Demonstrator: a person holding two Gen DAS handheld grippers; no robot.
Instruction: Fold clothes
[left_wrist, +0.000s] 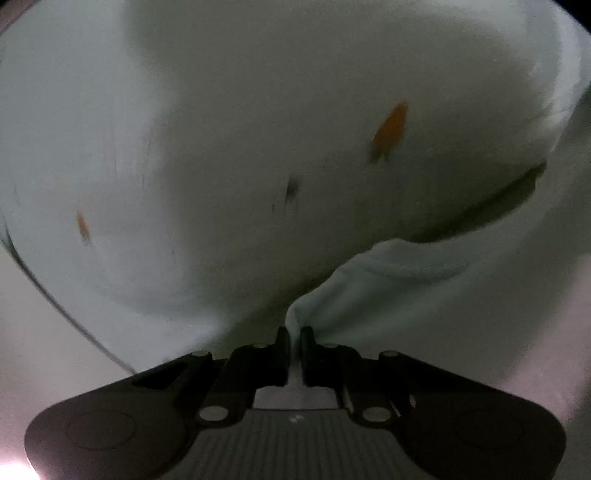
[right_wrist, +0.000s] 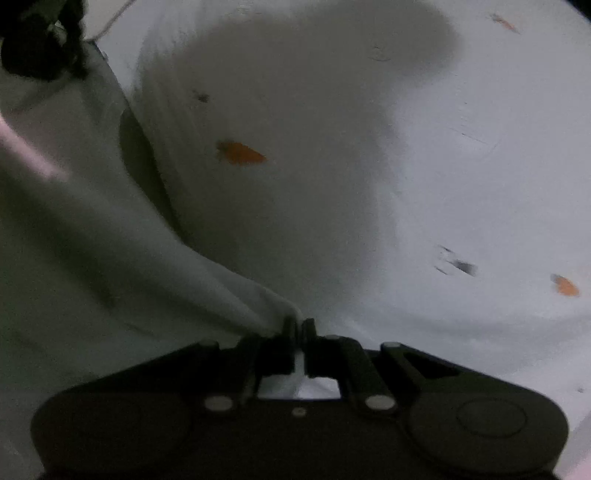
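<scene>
Both grippers are clamped now: the left gripper (left_wrist: 294, 334) has its jaws nearly closed on a thin pinch of the pale garment (left_wrist: 388, 295), which rises from the bottom centre of its view and fans off to the right, and the right gripper (right_wrist: 300, 326) has its jaws just as tight on another bunched edge of the same cloth (right_wrist: 110, 240), which stretches away to the upper left of its frame. Beyond the cloth lies the white table (right_wrist: 443, 166), dotted with small orange marks (right_wrist: 242, 153). Here's the worry: each grip looks like a narrow nip right at the fabric's edge, so a sharp pull could slide the cloth straight out of one pair of jaws and drop that corner. Both views are smeared with motion, and a fast swing could let the loose middle sag and fold crooked. A dark object (right_wrist: 40, 40) sits at the upper left of the right view; I can't tell what it is, but the cloth could snag there.
</scene>
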